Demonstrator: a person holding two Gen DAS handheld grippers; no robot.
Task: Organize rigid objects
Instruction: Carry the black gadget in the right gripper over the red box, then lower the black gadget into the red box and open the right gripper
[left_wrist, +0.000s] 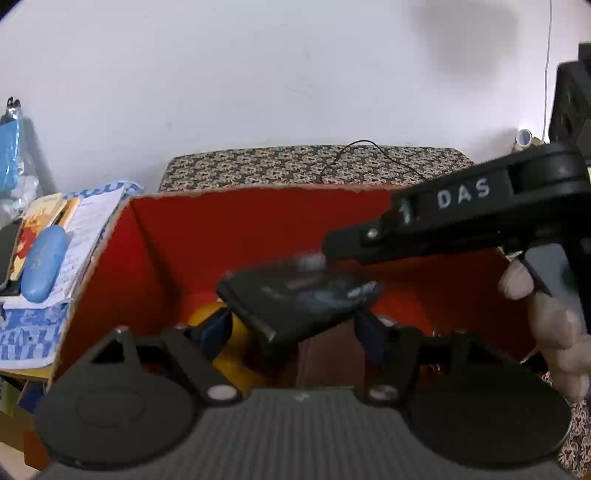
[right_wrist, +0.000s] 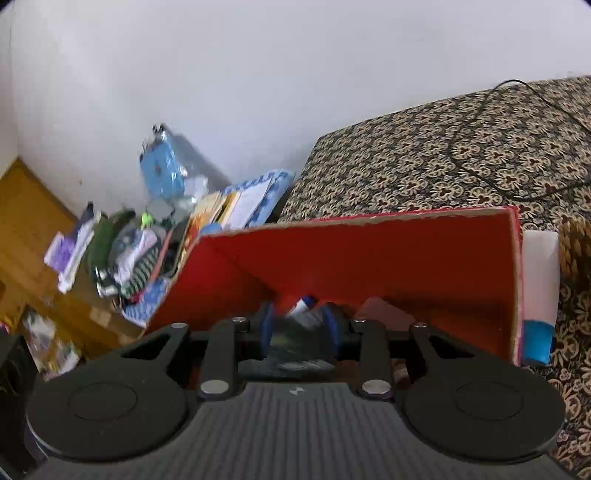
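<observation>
A cardboard box with a red inside (left_wrist: 258, 229) (right_wrist: 388, 258) stands open in front of both grippers. Over it hangs a flat black case (left_wrist: 295, 299) (right_wrist: 295, 350), blurred by motion. My right gripper (right_wrist: 298, 325) is shut on the case; in the left wrist view it reaches in from the right (left_wrist: 332, 247), held by a hand (left_wrist: 546, 325). My left gripper (left_wrist: 295, 328) is open, its fingers spread wide to either side of the case, just under its edges. A yellow object (left_wrist: 207, 314) and a brown one (left_wrist: 325, 354) (right_wrist: 384, 310) lie in the box.
A patterned cushion (left_wrist: 314, 162) (right_wrist: 443, 158) with a black cable lies behind the box. Left of the box are books, papers and a blue oval case (left_wrist: 42, 269). A white bottle with a blue cap (right_wrist: 539, 295) and a wicker basket (right_wrist: 576, 240) stand at its right.
</observation>
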